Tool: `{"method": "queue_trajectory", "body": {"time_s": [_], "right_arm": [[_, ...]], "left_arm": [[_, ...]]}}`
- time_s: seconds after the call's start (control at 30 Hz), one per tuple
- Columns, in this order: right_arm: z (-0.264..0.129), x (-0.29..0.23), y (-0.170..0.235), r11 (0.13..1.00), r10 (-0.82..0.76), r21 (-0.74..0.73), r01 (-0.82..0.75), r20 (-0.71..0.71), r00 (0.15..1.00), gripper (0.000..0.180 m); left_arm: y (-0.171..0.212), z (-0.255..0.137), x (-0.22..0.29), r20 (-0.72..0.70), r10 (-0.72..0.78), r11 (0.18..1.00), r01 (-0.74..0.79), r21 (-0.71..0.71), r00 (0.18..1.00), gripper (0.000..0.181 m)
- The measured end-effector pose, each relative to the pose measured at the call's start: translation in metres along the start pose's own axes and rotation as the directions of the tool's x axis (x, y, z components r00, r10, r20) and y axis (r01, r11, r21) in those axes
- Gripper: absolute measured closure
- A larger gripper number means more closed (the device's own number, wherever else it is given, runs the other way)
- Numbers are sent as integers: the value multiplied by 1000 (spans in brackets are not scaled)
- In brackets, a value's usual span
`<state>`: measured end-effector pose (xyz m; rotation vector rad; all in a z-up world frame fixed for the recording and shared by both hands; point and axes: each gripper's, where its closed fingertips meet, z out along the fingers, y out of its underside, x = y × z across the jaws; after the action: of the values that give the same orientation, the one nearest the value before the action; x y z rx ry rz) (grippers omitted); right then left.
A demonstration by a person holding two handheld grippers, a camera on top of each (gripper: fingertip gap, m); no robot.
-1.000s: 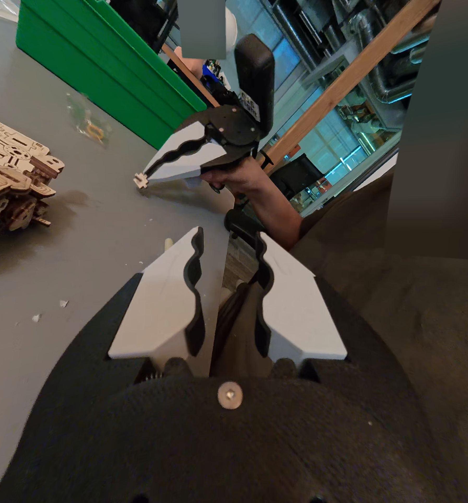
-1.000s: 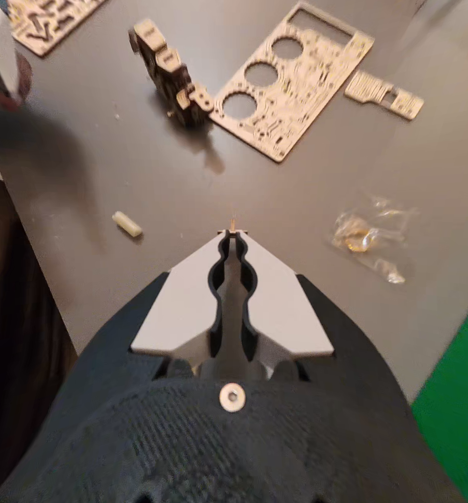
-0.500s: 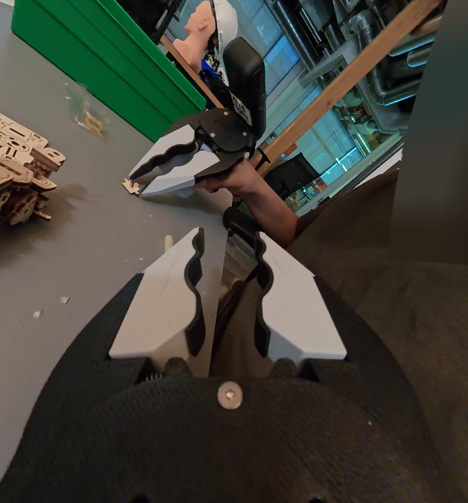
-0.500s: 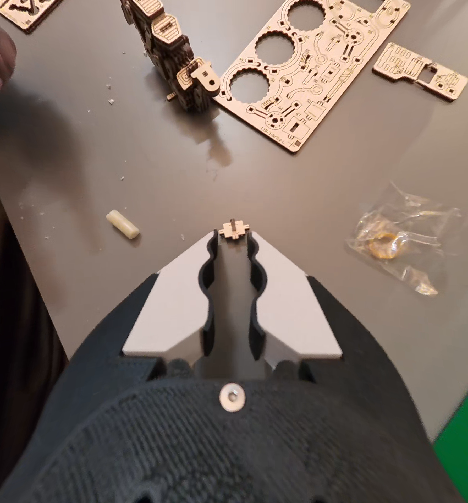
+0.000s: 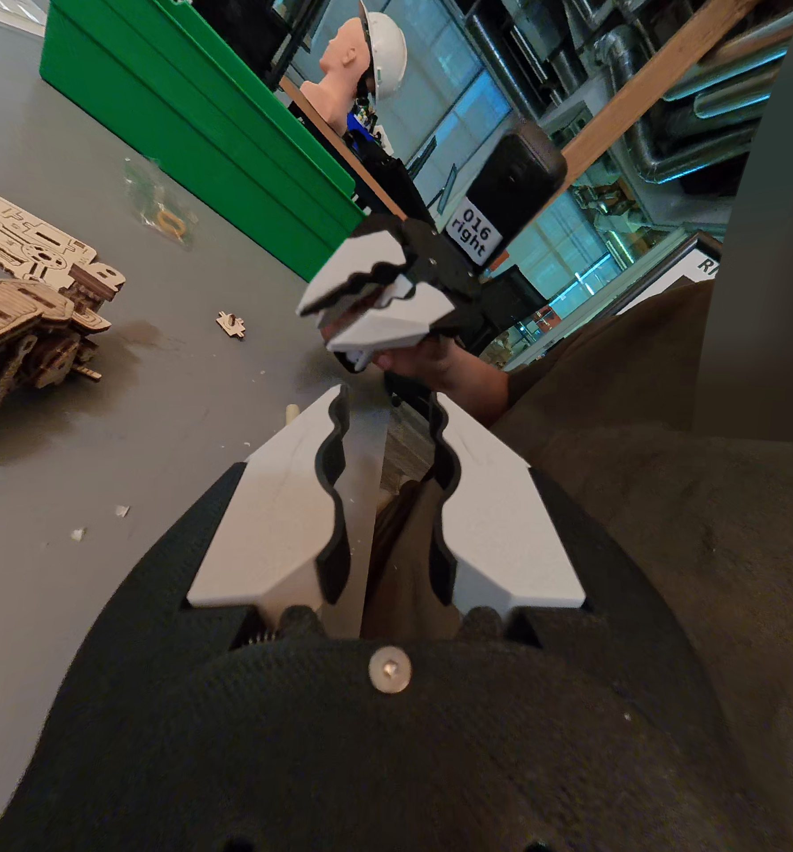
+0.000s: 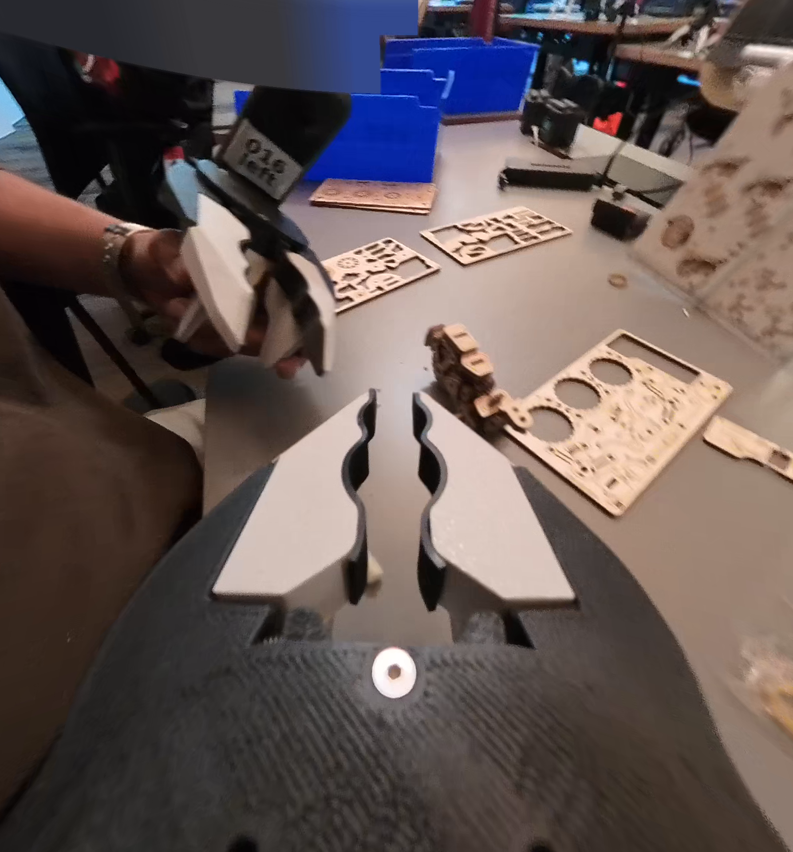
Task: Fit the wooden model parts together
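Observation:
A small flat wooden piece (image 5: 230, 324) lies alone on the grey table (image 5: 177, 415). A partly built wooden model (image 5: 21, 336) stands left of it; it also shows in the right wrist view (image 6: 466, 375), just beyond my right fingertips. My left gripper (image 5: 387, 396) is open and empty at the table's near edge, over a person's lap. My right gripper (image 6: 394, 397) is open and empty, held above the table. In the left wrist view it (image 5: 313, 327) hangs in the air to the right of the small piece. The left gripper (image 6: 279, 355) shows open in the right wrist view.
A wooden sheet with three round holes (image 6: 615, 428) lies beside the model. More cut sheets (image 6: 376, 272) lie farther back, before blue bins (image 6: 385, 133). A green crate (image 5: 191, 115), a clear bag (image 5: 164, 216) and a small white peg (image 5: 290, 411) are on the table. There is about 5 cm between the tips of the two grippers.
My right gripper opened and left the small wooden piece on the table, then lifted and drew back toward the person. My left gripper has barely moved.

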<state>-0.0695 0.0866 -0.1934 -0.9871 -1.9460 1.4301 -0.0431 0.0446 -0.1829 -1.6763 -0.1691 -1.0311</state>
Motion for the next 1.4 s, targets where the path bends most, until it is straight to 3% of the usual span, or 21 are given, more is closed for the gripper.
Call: {"method": "queue_trajectory", "body": {"time_s": [0.1,0.2,0.33,0.53,0.83,1.4], "right_arm": [[11,-15,3,998,-59,-15,59,39,998,166],[7,3,18,989,-115,-92,112,-26,993,166],[-9,26,19,997,-47,-58,42,-81,996,172],[-12,28,14,998,57,11,-57,-41,997,176],[1,16,26,994,-61,-89,58,-33,998,180],[-1,21,25,998,-14,-68,11,-37,999,180]], "left_arm": [[-1,-1,0,-1,-5,1000,5,4,1000,149],[-2,-2,1,-7,-11,1000,11,11,1000,150],[-3,-2,2,-17,-19,1000,20,15,1000,151],[-3,-2,2,-25,-29,999,30,18,999,152],[-6,-3,-1,-13,-28,999,29,31,1000,155],[-5,-3,-1,-10,-31,999,31,31,999,152]]}}
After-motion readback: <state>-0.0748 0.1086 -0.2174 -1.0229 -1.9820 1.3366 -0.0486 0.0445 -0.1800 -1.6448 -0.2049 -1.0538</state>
